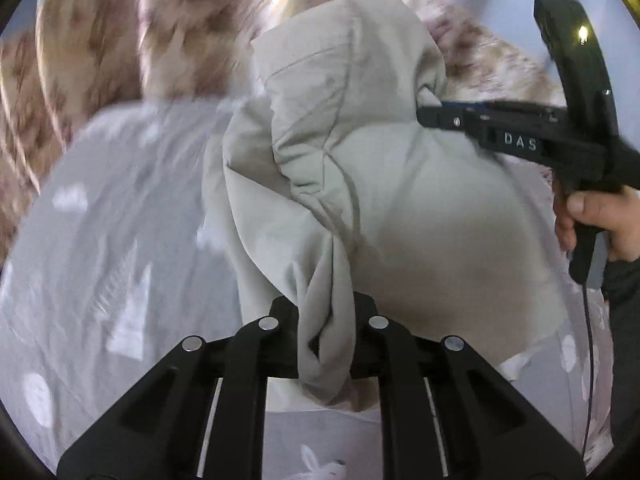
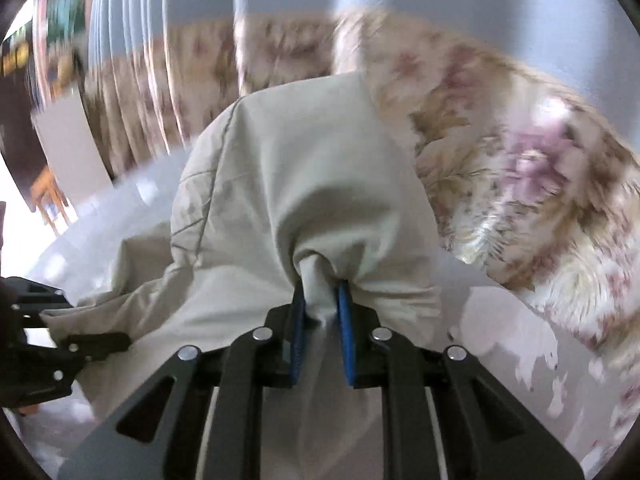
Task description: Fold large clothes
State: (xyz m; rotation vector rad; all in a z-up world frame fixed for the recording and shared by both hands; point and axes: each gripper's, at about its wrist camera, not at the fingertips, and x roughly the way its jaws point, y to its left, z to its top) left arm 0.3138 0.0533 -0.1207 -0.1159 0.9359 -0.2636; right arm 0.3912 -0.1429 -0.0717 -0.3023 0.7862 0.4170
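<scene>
My left gripper (image 1: 326,336) pinches a bunched fold of the pale grey-green garment (image 1: 360,184), and my right gripper (image 2: 322,320) pinches another gathered fold of it between its blue pads (image 2: 344,320). The garment hangs humped between the two grippers, lifted over the bed sheet (image 1: 112,240) with its white rabbit print. A flowered blanket (image 2: 520,160) lies heaped along the bed's far side.

Black claw (image 2: 322,312) with blue pads (image 2: 345,332), silver screws, white "DAS" lettering, thin black cable (image 1: 588,360), dark sleeve (image 1: 624,292)
</scene>
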